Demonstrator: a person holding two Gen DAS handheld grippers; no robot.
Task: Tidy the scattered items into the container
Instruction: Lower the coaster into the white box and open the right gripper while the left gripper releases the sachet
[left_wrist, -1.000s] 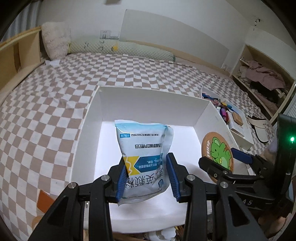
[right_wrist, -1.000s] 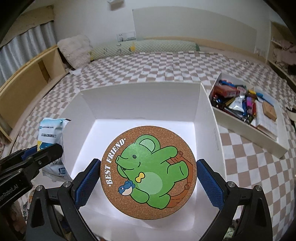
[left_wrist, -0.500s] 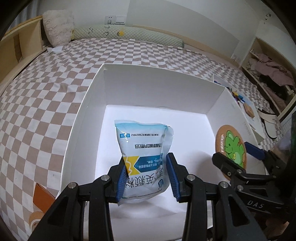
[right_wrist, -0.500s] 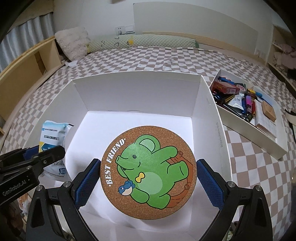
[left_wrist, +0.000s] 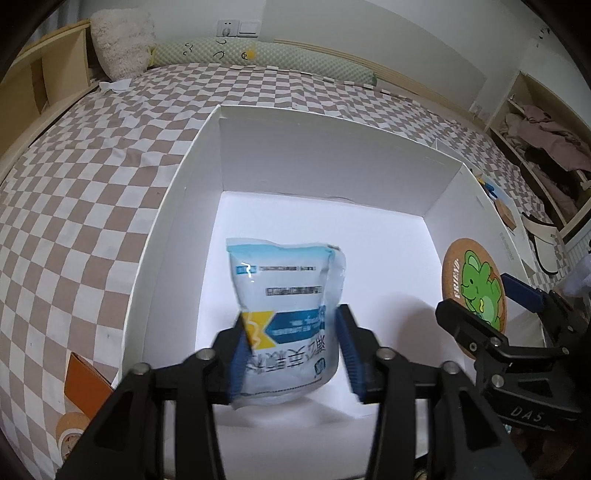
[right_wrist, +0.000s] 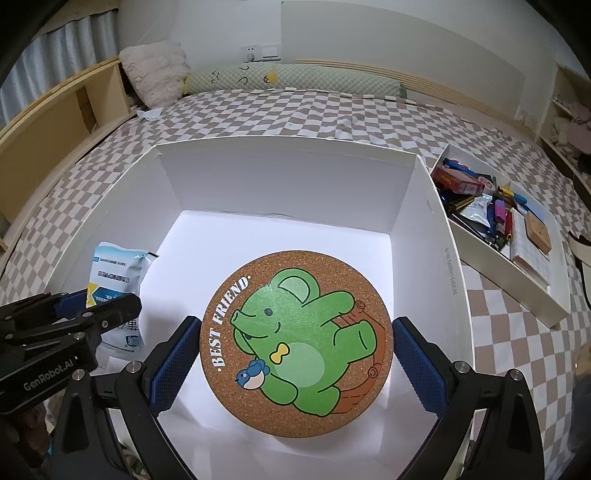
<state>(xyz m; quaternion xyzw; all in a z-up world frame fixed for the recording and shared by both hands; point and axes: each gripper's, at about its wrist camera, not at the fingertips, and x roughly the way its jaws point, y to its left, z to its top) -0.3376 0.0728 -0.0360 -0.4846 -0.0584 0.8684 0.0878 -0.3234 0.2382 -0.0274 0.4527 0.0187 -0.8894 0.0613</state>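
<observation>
A large white box (left_wrist: 173, 206) sits open on the checkered bed; it also shows in the right wrist view (right_wrist: 450, 266). My left gripper (left_wrist: 295, 350) is over the box's near left part, around a blue and white pouch (left_wrist: 284, 295). Its right pad stands slightly off the pouch, and the pouch looks motion-blurred. The pouch also shows in the right wrist view (right_wrist: 114, 273). My right gripper (right_wrist: 291, 354) is shut on a round cork coaster (right_wrist: 295, 339) with a green animal print, held above the box floor. The coaster also shows in the left wrist view (left_wrist: 474, 295).
A narrow white tray (right_wrist: 517, 266) with pens and small items lies right of the box. An orange card (left_wrist: 86, 384) and a tape roll (left_wrist: 72, 435) lie on the bed left of the box. Pillows (right_wrist: 155, 70) line the far wall.
Both grippers have moved forward and lower into the box. My left gripper's jaws have widened and the pouch has started to slip, blurred. The coaster stays gripped.
</observation>
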